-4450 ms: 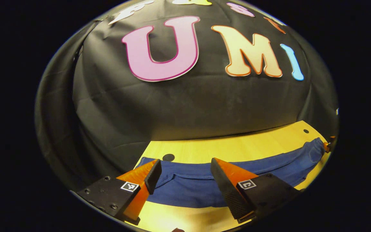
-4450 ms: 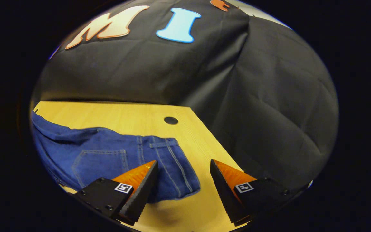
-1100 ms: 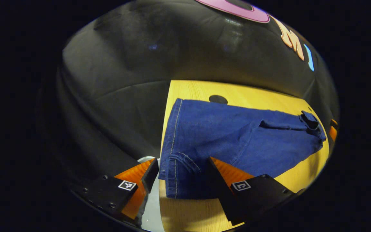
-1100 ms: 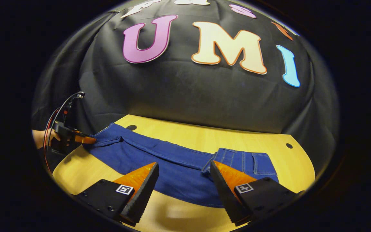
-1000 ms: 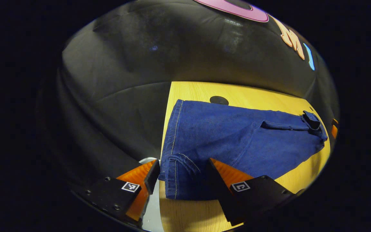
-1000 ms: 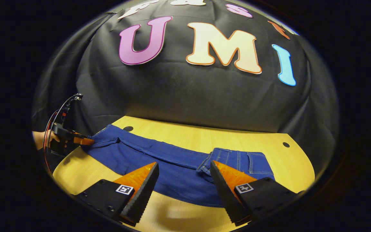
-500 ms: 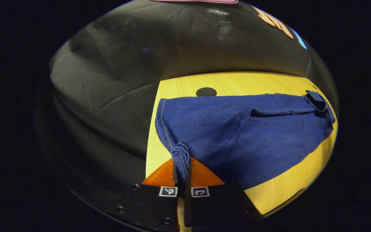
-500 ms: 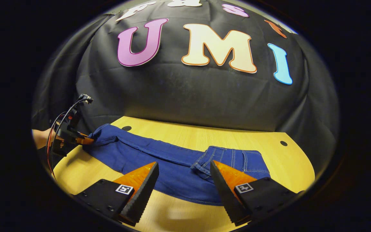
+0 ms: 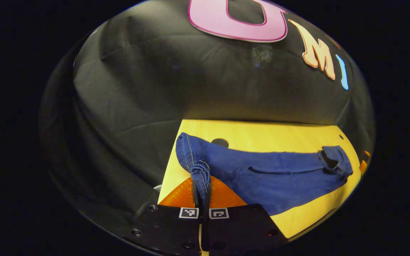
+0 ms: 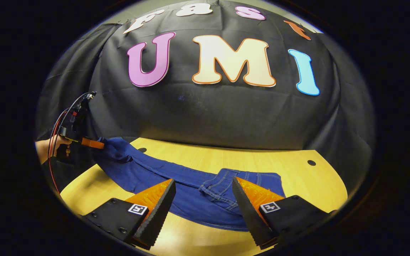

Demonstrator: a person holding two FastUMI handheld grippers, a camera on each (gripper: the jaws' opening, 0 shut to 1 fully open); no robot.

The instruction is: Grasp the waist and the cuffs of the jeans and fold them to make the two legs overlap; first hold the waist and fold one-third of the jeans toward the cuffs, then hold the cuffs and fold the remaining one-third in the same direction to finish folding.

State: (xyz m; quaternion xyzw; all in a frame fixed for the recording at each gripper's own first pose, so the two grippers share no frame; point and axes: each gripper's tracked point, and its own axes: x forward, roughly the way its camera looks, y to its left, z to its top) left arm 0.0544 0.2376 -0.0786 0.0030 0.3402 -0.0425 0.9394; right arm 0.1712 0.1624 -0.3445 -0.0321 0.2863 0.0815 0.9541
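A cuff (image 9: 199, 174) of the jeans (image 9: 279, 177) is pinched by the left gripper (image 9: 200, 199); the waist (image 10: 222, 188) is straddled, ungripped, between the right gripper's (image 10: 203, 199) spread fingers.

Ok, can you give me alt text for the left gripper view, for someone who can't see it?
The left gripper is shut on a bunched cuff of the blue jeans. The jeans stretch away to the right across a yellow wooden table, with black cloth behind.
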